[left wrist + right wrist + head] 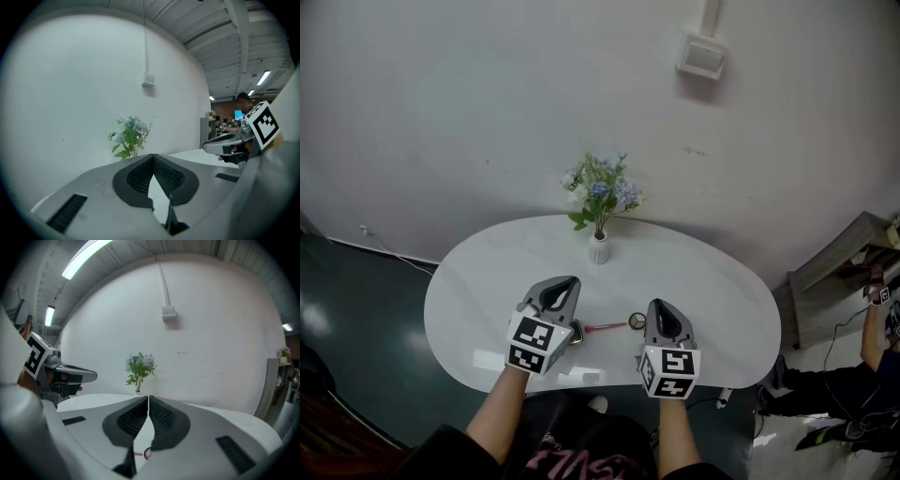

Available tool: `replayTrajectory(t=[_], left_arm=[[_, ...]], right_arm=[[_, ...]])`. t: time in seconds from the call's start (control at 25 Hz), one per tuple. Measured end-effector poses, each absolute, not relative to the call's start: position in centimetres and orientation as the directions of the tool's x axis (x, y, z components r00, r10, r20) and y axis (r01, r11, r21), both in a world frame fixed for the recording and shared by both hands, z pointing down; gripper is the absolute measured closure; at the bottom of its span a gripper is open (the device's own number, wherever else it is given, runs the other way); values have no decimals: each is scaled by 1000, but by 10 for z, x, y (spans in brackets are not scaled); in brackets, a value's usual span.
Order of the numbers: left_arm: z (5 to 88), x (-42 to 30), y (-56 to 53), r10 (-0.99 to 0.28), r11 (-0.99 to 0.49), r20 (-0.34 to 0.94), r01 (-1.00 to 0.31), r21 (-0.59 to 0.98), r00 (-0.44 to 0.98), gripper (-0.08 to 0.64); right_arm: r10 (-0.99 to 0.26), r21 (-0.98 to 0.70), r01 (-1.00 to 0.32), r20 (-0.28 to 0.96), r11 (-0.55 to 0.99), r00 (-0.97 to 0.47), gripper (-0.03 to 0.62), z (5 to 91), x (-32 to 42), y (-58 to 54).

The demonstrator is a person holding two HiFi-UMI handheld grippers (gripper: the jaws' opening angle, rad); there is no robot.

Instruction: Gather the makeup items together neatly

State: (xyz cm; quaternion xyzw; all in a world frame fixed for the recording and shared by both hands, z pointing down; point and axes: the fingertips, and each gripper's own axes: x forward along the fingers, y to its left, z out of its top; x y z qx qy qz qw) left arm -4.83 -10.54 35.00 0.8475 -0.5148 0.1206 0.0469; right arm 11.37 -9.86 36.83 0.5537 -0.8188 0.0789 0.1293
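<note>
A pink makeup brush (605, 327) lies on the white oval table (712, 281), between my two grippers. A small round compact (637, 321) sits at its right end and also shows below my right jaws as the compact (147, 453). A dark item (577, 332) peeks out beside my left gripper. My left gripper (563, 286) hovers above the table's near left, shut and empty, seen also as the left gripper (153, 157). My right gripper (662, 307) hovers at the near right, shut and empty, seen also as the right gripper (148, 398).
A white vase of blue and white flowers (599, 202) stands at the table's far edge. A wooden shelf (844, 267) and a seated person (862, 375) are on the floor at the right. A white box (703, 54) is on the wall.
</note>
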Motion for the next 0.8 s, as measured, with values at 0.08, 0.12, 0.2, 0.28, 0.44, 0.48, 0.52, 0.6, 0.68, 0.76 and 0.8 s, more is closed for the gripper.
replayTrajectory(t=[0.08, 0.12, 0.2, 0.28, 0.44, 0.48, 0.52, 0.6, 0.68, 0.76, 0.8], left_arm=[[342, -47, -105, -870, -456, 230, -889, -42, 436, 549], [339, -47, -105, -875, -452, 218, -891, -45, 433, 549], [333, -46, -105, -881, -447, 199, -893, -55, 429, 549], [329, -45, -104, -884, -446, 189, -893, -64, 428, 549], [321, -44, -103, -890, -438, 170, -896, -71, 422, 549], [320, -44, -102, -893, -435, 164, -898, -73, 419, 549], [319, -45, -101, -895, -431, 159, -899, -75, 416, 549], [318, -46, -100, -899, -424, 155, -902, -80, 409, 549], [317, -47, -99, -902, -418, 154, -905, -79, 403, 549], [317, -49, -98, -904, -413, 159, -908, -78, 397, 549], [317, -49, -97, -904, -412, 160, -908, -78, 397, 549]], right_arm=[[-893, 21, -928, 281, 372, -351, 522, 361, 119, -98], [-897, 24, -929, 272, 370, -350, 522, 358, 121, -98], [-902, 27, -930, 256, 366, -347, 522, 352, 124, -97], [-905, 32, -931, 249, 364, -346, 522, 349, 126, -97], [-906, 44, -928, 237, 371, -351, 523, 344, 126, -95], [-906, 47, -927, 234, 373, -353, 523, 343, 125, -95], [-906, 48, -926, 232, 375, -355, 523, 343, 125, -94], [-906, 46, -925, 226, 377, -358, 523, 342, 124, -93], [-906, 44, -925, 224, 378, -359, 523, 340, 125, -93], [-905, 44, -925, 224, 379, -360, 523, 339, 125, -93], [-905, 42, -924, 224, 379, -361, 523, 338, 125, -93]])
